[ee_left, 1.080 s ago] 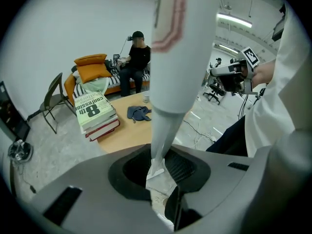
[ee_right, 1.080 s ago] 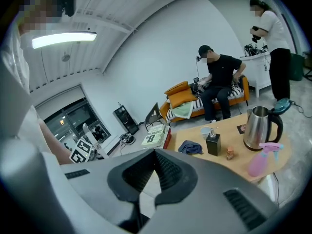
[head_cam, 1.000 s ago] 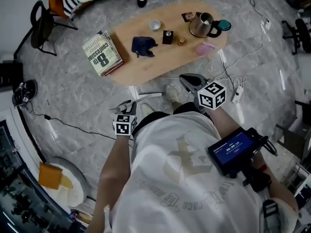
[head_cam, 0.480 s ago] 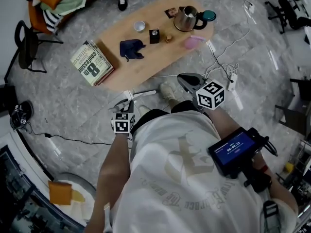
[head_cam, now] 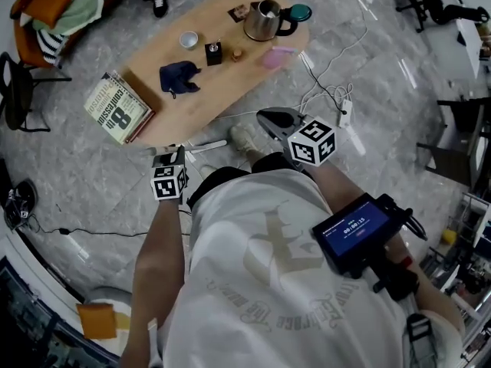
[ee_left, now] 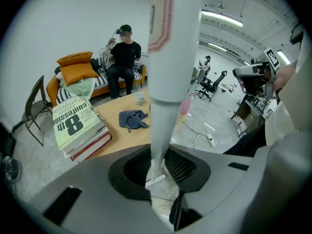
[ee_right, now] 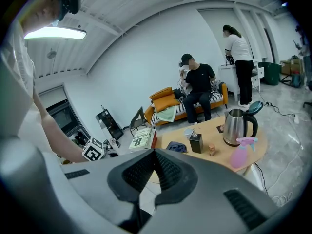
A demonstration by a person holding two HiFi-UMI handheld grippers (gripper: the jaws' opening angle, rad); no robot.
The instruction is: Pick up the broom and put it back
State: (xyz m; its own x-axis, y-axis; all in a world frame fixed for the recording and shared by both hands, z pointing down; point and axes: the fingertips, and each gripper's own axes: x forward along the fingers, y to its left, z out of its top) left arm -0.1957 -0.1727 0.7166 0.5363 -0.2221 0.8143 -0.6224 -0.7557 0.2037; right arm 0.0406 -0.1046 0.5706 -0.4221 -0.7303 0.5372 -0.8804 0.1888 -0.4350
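Left hand-held gripper point(ee_left: 159, 172) pinches the broom handle point(ee_left: 168, 62); the pole runs up from the jaws past the camera. Right hand-held gripper point(ee_right: 154, 165) is pressed together, empty. Best bet: firm pinch, carry upright, steer wide of the table point(ee_left: 122, 135) ahead.

My left gripper point(ee_left: 157, 172) points steeply down at the end of my bare left forearm point(head_cam: 161, 251). Its jaws are pressed on the white broom handle point(ee_left: 168, 57), which runs out past the fingertips. My right gripper point(ee_right: 155, 155) tilts down more gently, jaws together with nothing between them. Its marker cube sits just behind the fingertips, and my right forearm point(head_cam: 345, 186) reaches forward behind it.
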